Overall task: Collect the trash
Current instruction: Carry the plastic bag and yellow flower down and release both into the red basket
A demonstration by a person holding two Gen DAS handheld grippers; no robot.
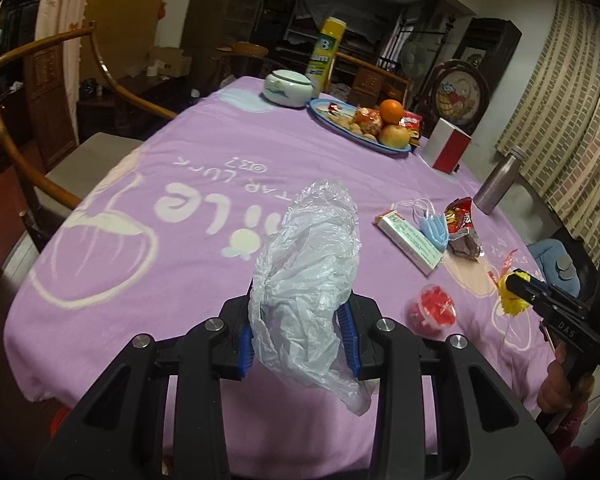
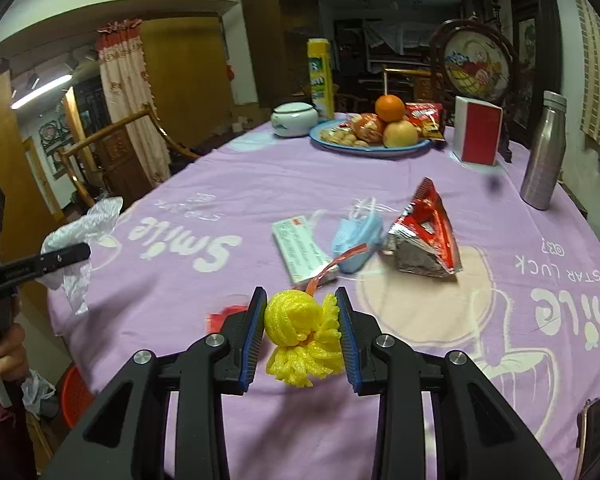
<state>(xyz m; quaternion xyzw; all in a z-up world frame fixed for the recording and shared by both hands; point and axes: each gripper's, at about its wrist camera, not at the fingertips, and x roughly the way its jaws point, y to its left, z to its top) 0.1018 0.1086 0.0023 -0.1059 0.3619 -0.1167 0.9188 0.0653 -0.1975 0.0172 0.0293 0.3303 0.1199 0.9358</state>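
Purple tablecloth (image 2: 260, 184), trash in both your claws.
Your left gripper (image 1: 300, 332) clamps a crumpled plastic bag (image 1: 308, 280) above the near edge; your right gripper (image 2: 302, 332) squeezes yellow foam netting (image 2: 300, 340), while mask (image 2: 358, 236), box (image 2: 300, 252) and wrapper (image 2: 424, 236) lie beyond.

The room is dim and warm-toned; the only strong light I see is a ceiling tube (image 2: 42, 91) far off to the left of my right jaws. The purple tablecloth (image 1: 204, 152) ahead is evenly lit, and soft shadows lie beneath my jaws. Straight lines bow at the edges, corners go black, and the red cup (image 2: 224, 316) smears with blur.
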